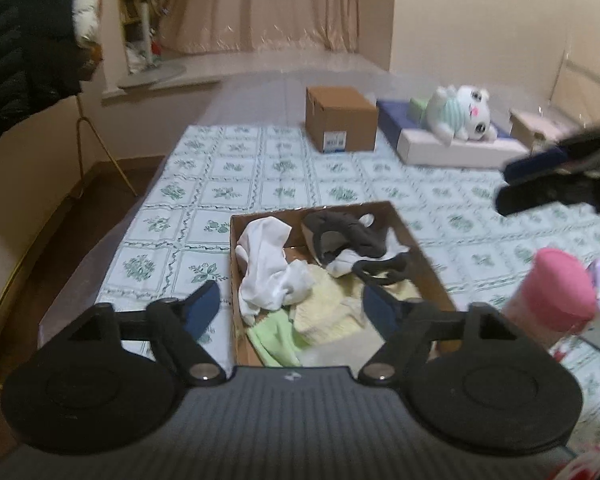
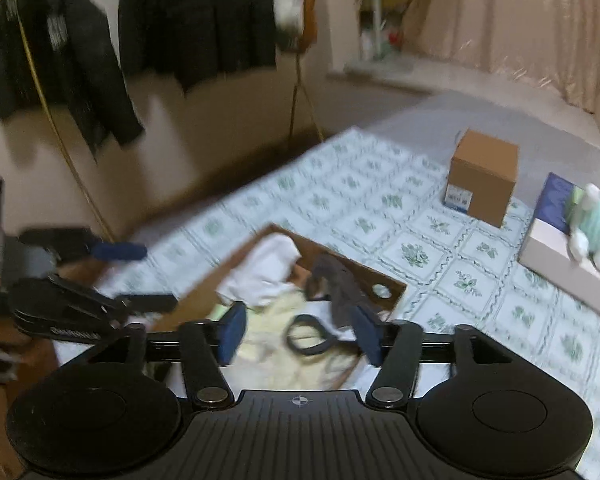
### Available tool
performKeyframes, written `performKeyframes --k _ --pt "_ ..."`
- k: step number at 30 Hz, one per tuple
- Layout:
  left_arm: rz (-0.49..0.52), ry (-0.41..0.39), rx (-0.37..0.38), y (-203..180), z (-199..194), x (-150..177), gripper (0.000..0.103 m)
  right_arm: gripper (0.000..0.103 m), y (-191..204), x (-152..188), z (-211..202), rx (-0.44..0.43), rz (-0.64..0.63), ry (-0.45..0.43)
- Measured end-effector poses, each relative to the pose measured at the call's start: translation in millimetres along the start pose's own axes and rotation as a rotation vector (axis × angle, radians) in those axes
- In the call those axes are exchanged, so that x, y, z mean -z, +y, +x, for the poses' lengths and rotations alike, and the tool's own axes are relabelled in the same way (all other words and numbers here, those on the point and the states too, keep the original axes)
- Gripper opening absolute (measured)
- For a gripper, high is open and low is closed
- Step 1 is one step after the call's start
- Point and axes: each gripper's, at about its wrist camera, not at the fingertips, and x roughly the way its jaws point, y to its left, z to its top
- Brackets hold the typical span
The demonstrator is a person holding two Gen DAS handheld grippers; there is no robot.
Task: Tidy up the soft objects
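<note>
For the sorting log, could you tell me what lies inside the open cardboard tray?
Inside the tray: white cloth, dark grey garment, pale yellow fabric, green piece. Anything beneath is covered.

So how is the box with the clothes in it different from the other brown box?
The open box is low, flat and full of soft clothes; the closed box is taller, shut, and has a label on its side. The open box lies near the grippers, the closed box farther back. Both are brown cardboard on the flowered cloth.

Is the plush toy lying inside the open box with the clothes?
No, the plush toy lies on a white flat box far behind the open box.
</note>
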Motion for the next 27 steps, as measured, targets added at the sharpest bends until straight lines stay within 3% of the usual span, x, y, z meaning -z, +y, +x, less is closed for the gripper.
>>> performKeyframes --k 2,6,17,23,27 --pt "-0.023 -0.024 -0.013 -4.6 -21.1 9.2 0.085 0.072 13.1 21.2 -25.4 -0.005 0.044 -0.057" --pt "-0.060 -0.073 -0.056 -17.9 -60.3 32.5 0.090 0.073 42.7 69.0 -65.4 0.066 0.069 -0.130" --pt "-0.131 -0.169 -0.114 -61.6 -136.6 115.0 0.090 0.073 89.9 163.5 -113.1 0.218 0.198 -0.105" --pt "-0.158 -0.135 -0.111 -78.8 -157.2 144.9 0.090 0.073 98.4 191.2 -125.2 0.179 0.291 -0.073" --pt "-0.194 -0.089 -0.100 -83.4 -163.1 155.3 0.090 0.073 109.2 198.8 -126.8 0.228 0.259 -0.070"
